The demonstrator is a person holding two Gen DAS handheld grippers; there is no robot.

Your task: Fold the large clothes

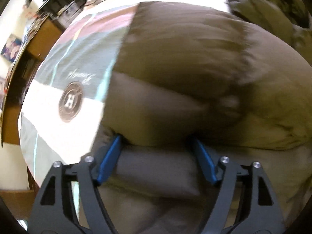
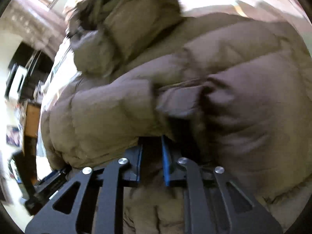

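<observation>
Left hand-held gripper (image 1: 157,146) spread around a puffy fold of the brown jacket (image 1: 195,68) on the bedspread (image 1: 74,62); right hand-held gripper (image 2: 152,146) pinching jacket fabric.

A striped bedsheet (image 1: 64,62) bears a round crest (image 1: 70,101); wooden furniture (image 1: 42,37) stands beyond.

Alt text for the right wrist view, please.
A puffy brown jacket fills the blurred view, its fur-trimmed hood at the top. The right gripper, blue fingers nearly together, reaches under a bulging fold, seemingly pinching the fabric.
</observation>
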